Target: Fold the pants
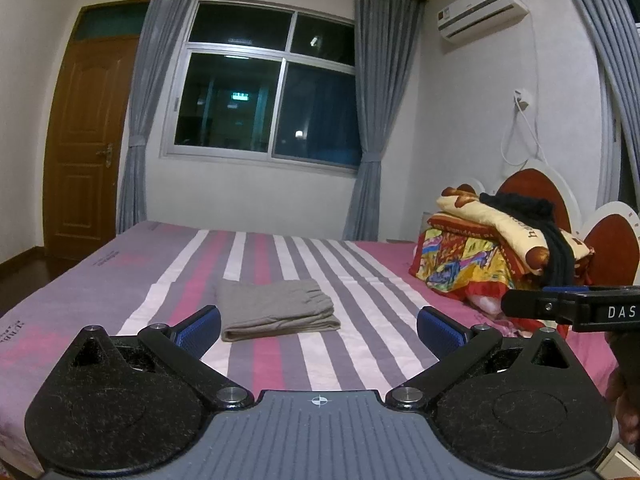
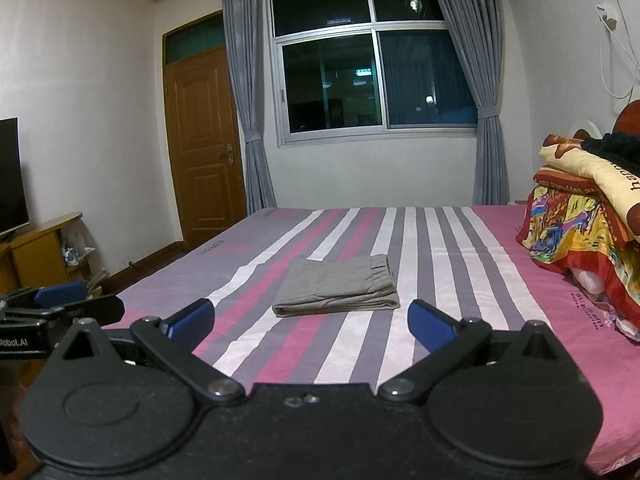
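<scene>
The pants [image 1: 278, 312] lie folded into a flat grey rectangle on the striped bed [image 1: 120, 276], near its middle. The left gripper [image 1: 319, 324] is spread wide and empty, held above the bed just short of the pants. The right gripper [image 2: 311, 320] is likewise wide apart, holding nothing, beside the left. A pile of bright quilts [image 1: 492, 248] sits at the headboard [image 1: 536, 188], well apart from the pants.

Folded pants [image 2: 338, 290] sit alone mid-bed; striped sheet [image 2: 460, 280] is bare on all sides of them, so approach is clear from the near edge, left and far side. Only obstacle: stacked bedding pile [image 2: 576, 240] well right of the pants, against the headboard [image 1: 532, 188].
</scene>
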### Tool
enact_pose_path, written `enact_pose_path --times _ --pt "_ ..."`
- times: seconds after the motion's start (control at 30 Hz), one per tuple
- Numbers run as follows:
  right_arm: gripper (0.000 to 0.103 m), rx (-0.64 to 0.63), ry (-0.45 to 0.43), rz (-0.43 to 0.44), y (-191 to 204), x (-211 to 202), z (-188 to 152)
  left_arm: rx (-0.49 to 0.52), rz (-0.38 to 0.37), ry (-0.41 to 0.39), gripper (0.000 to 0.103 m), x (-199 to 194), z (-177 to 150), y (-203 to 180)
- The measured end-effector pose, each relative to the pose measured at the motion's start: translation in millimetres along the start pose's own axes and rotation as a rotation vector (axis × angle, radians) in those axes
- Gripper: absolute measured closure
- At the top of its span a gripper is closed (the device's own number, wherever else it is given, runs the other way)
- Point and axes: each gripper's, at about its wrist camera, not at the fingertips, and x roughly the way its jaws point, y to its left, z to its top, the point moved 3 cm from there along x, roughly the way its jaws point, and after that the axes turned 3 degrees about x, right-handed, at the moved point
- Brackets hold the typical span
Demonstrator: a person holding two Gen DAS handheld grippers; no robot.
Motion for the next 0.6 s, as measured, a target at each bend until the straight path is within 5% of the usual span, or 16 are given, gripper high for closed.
enact_pose_path --times 0.6 --pt "0.000 -0.001 0.004 -0.001 -3.3 -0.5 1.8 0.010 -0.003 0.000 0.000 1.6 -1.3 2.2"
